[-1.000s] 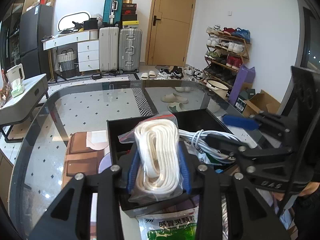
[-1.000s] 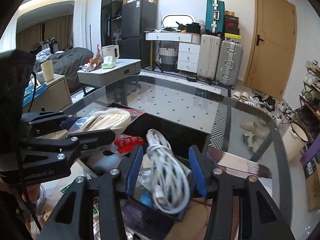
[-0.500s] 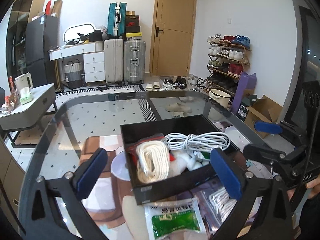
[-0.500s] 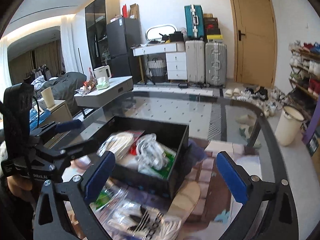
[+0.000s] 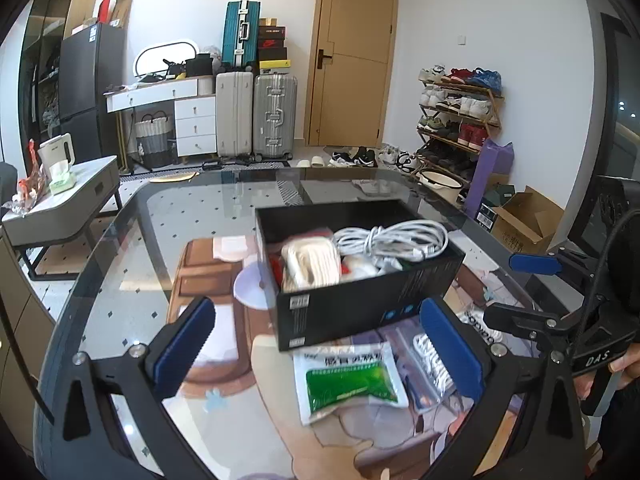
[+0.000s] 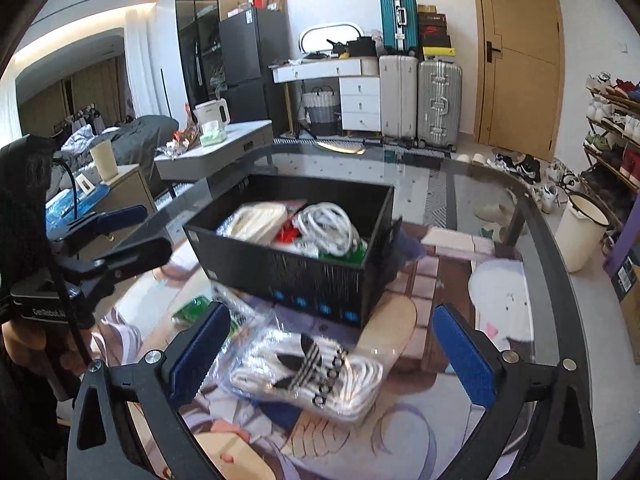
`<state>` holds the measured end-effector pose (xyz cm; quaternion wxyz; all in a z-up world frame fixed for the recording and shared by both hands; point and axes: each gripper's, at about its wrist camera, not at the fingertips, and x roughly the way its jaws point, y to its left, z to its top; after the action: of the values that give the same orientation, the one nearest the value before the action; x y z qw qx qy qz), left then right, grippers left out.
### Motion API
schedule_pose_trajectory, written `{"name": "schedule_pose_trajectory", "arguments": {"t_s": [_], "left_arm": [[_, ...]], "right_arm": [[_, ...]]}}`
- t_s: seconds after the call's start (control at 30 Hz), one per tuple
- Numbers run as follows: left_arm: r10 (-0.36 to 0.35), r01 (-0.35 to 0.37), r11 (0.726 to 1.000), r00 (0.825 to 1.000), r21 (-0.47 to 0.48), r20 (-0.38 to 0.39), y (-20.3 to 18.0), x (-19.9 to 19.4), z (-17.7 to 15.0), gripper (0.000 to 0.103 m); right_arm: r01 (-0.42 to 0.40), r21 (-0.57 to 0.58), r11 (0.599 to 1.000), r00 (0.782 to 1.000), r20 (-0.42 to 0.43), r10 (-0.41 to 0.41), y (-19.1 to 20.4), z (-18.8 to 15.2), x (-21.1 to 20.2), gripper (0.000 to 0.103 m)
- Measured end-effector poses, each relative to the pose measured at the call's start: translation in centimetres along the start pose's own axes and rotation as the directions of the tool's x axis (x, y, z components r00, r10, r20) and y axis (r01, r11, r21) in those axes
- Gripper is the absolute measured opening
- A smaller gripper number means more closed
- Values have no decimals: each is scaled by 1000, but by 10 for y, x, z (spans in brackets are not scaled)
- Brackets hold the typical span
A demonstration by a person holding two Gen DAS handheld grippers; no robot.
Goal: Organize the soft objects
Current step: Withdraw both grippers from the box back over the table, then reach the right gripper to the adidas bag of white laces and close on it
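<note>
A black box (image 5: 360,312) stands on the glass table, also in the right wrist view (image 6: 280,268). In it lie a bagged cream rope coil (image 5: 314,266) and a white cable bundle (image 5: 394,238). My left gripper (image 5: 320,348) is open and empty, held back above a green-and-white sachet (image 5: 348,380). My right gripper (image 6: 332,354) is open and empty above a clear bag of white laces with black stripes (image 6: 308,372). That bag also shows in the left wrist view (image 5: 436,360).
A printed mat (image 6: 440,432) covers the near part of the glass table (image 5: 192,208). A white disc (image 5: 252,290) lies left of the box. A grey side table (image 5: 64,208) stands at the left, and a shoe rack (image 5: 456,120) at the right.
Both grippers let go of the rope bag and the cable bundle in the box, opened wide, and drew back toward me. The box contents now lie still.
</note>
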<state>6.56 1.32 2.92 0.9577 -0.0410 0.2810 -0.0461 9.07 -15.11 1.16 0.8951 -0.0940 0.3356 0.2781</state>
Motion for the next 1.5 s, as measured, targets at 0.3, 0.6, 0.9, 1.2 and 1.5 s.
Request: {"name": "schedule_pose_trajectory", "arguments": {"t_s": [0.3,0.6,0.9,1.2,1.5], "left_arm": [[4,-3,1000,999,17,-44,-1,5,-22,103],[-18,19,1000,997,16,-75,-1,9,-25,103],[-45,45,999,994,-1,-97,2,11,-30,103],[-53,53,999,993,3,-105,0,12,-32,103],[-59,59,998,992,-5,-112,2,13,-31,103]], "right_arm": [[8,-15,1000,998,-65,-9,-3,-15,7,103],[-12,-75,997,993,-116,4,3,-20,18,103],[-36,-189,981,985,-171,3,8,-25,28,103],[-46,-293,955,976,-216,-19,10,-24,39,103],[-152,-326,933,963,-261,66,18,-18,60,103]]}}
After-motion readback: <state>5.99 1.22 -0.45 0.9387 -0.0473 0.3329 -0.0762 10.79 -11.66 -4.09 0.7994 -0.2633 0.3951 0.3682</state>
